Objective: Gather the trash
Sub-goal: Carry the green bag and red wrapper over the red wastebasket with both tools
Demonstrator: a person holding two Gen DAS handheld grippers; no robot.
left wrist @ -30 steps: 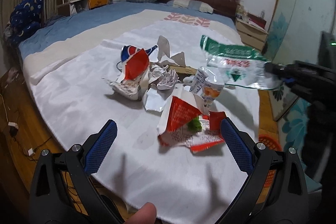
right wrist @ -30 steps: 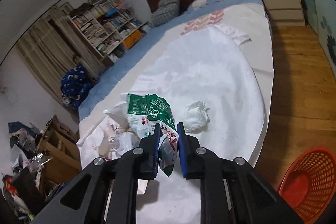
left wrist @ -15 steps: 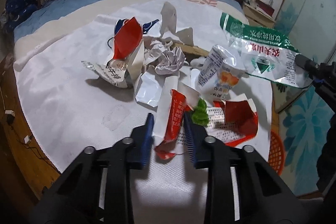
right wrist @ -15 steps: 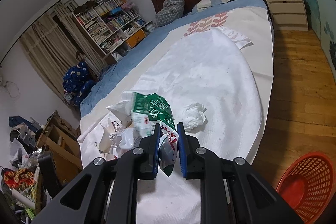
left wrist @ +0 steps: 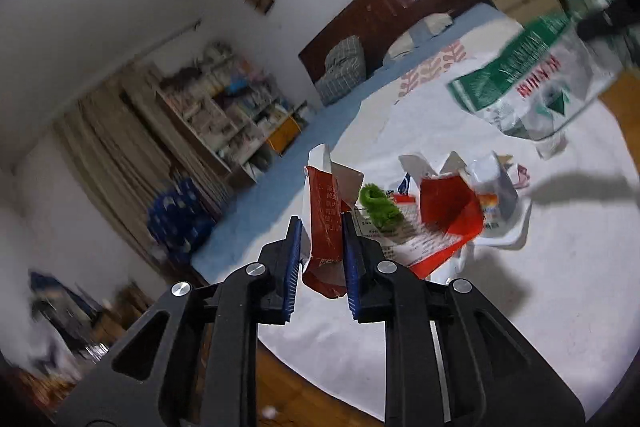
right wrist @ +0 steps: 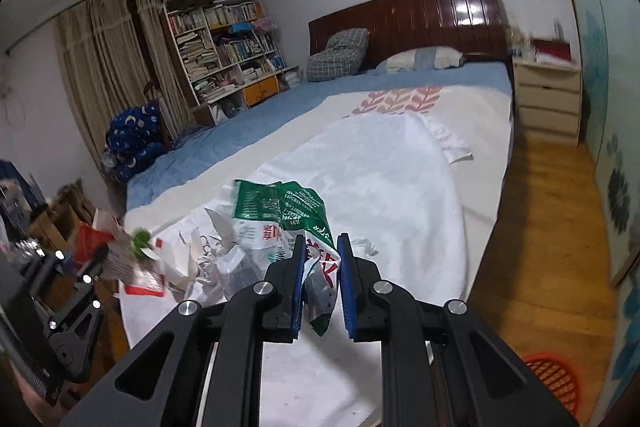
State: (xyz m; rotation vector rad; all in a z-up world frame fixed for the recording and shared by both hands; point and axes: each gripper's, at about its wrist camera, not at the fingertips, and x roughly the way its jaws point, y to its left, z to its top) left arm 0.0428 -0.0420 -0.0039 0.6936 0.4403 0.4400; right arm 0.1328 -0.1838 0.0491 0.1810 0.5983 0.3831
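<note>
My left gripper [left wrist: 322, 223] has its jaws closing on a torn red and white wrapper [left wrist: 326, 203], and the blue pads press on its folded edge. The wrapper hangs lifted off the white sheet [left wrist: 560, 267], with a green scrap [left wrist: 378, 205] clinging to it. My right gripper [right wrist: 320, 241] is shut on a green and white plastic bag [right wrist: 276, 203], which also hangs at the upper right of the left wrist view [left wrist: 532, 87]. More crumpled paper and wrappers [right wrist: 208, 255] lie on the sheet near the bed's foot.
A red plastic basket [right wrist: 552, 379] stands on the wooden floor at the lower right. The bed [right wrist: 360, 95] runs back to a dark headboard with pillows. A white nightstand [right wrist: 548, 99] is on the right and a full bookshelf [right wrist: 224, 43] on the left.
My left gripper went from wide open to shut on the red and white wrapper, then lifted it and rolled. My right gripper rose a little with the green bag.
</note>
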